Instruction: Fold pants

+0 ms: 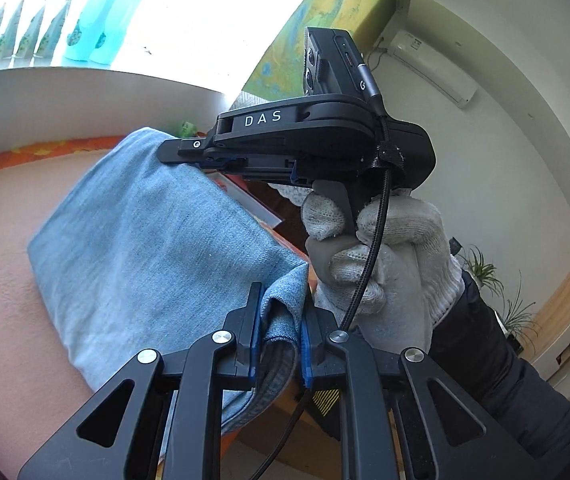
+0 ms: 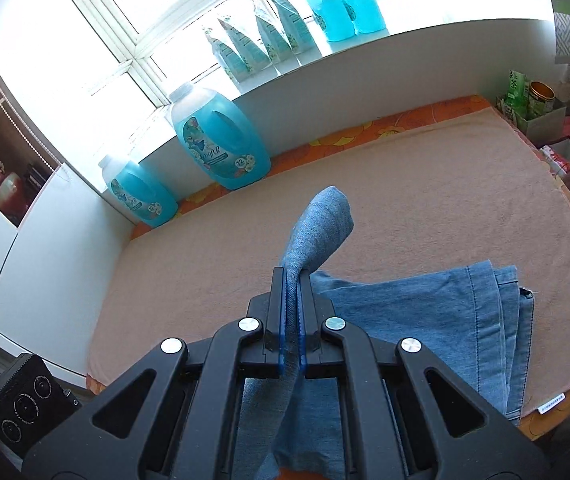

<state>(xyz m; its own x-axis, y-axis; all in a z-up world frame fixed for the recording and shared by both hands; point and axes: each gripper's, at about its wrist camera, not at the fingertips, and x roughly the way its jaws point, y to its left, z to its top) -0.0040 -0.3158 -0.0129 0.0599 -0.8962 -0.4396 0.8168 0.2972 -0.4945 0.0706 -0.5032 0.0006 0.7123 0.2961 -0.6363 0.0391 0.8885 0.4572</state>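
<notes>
Denim fills both sets of jaws: the left gripper (image 1: 278,322) is clamped on a bunched corner of the pants (image 1: 145,248), and the right gripper (image 2: 293,312) pinches a fold of the same single pair, a flap of it standing up past the fingertips. Beyond the right fingers the pants lie folded on the pink blanket (image 2: 425,200), their long axis running rightward to stacked hems at the right edge. Farthest, two big blue detergent jugs (image 2: 221,140) stand by the wall under the window.

Home: detergent jugs (image 2: 221,140), air conditioner (image 1: 433,66)
</notes>
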